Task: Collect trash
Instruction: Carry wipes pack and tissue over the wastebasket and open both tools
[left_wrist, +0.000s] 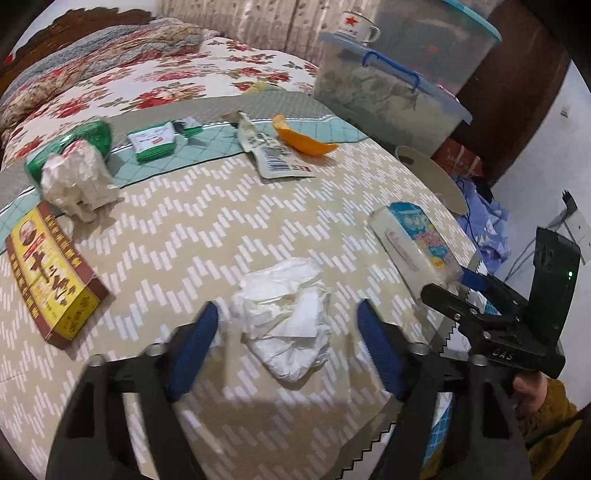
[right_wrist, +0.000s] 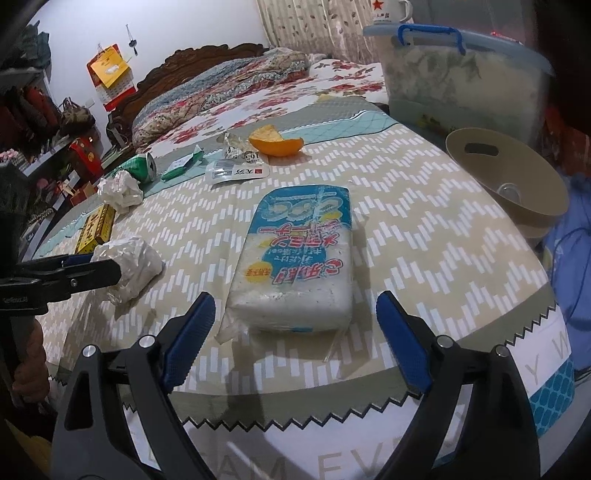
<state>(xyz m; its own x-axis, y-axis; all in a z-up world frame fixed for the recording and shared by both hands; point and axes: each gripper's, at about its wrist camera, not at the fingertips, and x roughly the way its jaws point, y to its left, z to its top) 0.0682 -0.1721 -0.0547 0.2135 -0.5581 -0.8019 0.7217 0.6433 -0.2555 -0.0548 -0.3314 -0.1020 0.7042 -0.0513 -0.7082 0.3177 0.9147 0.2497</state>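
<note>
My left gripper (left_wrist: 286, 325) is open with its blue fingers on either side of a crumpled white tissue (left_wrist: 286, 328) on the patterned mat; the tissue also shows in the right wrist view (right_wrist: 129, 267). My right gripper (right_wrist: 295, 321) is open just before a white packet with blue print (right_wrist: 295, 266), also seen in the left wrist view (left_wrist: 415, 242). Other trash lies farther back: a second crumpled tissue (left_wrist: 75, 181), a green can (left_wrist: 94, 134), a green-white wrapper (left_wrist: 153, 142), a torn barcode wrapper (left_wrist: 271, 153), an orange peel (left_wrist: 301, 140) and a brown-yellow box (left_wrist: 50, 269).
A beige bin (right_wrist: 509, 173) stands at the mat's right edge. Lidded plastic storage tubs (left_wrist: 391, 85) with an enamel mug (left_wrist: 356, 26) on top sit at the back right. A floral quilted bed (left_wrist: 110, 81) lies behind. The mat's zigzag edge (right_wrist: 332, 413) is close below.
</note>
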